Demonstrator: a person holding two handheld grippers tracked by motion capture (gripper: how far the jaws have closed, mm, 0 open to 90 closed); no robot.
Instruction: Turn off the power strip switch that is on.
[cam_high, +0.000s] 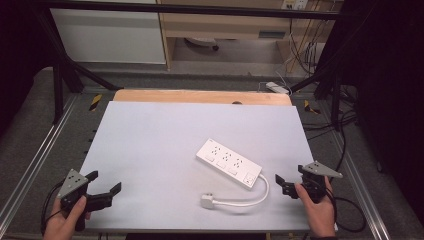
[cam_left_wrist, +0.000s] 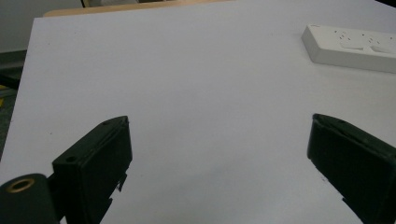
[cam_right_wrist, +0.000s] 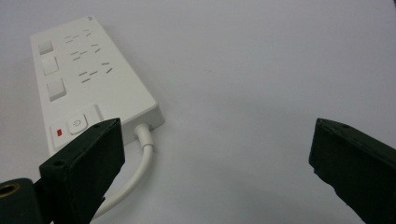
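Clearly both tools are empty and spread wide. The right gripper (cam_high: 286, 183) hangs near the right end of the surface's near edge, its jaws far apart with nothing between them; the left gripper (cam_high: 103, 187) hangs by the near left corner, jaws equally wide, over bare white surface (cam_high: 150, 140).

From the right gripper's own view, the power strip (cam_right_wrist: 88, 79) lies just ahead and toward the left jaw, its switch end nearest, a small red mark beside the power button. The cable (cam_right_wrist: 135, 172) leaves that end and curves down past the left jaw's inner side, close to it; whether it touches the jaw I cannot tell, since the jaw covers part of it.

The likely trouble comes from that cable. If the right gripper closes where it stands, it probably catches only the thin cord or nothing, and a pull on the cord would drag or swing the strip rather than lift it. The strip also looks broad and flat against the surface, so jaws coming down off-centre could skid it away.

In the high view the strip (cam_high: 229, 163) lies diagonally, right of the surface's middle, with the cable looping back to the plug (cam_high: 208, 201) near the near edge. The left gripper stands well apart from all of this, the strip's far end sitting toward its view's upper right.
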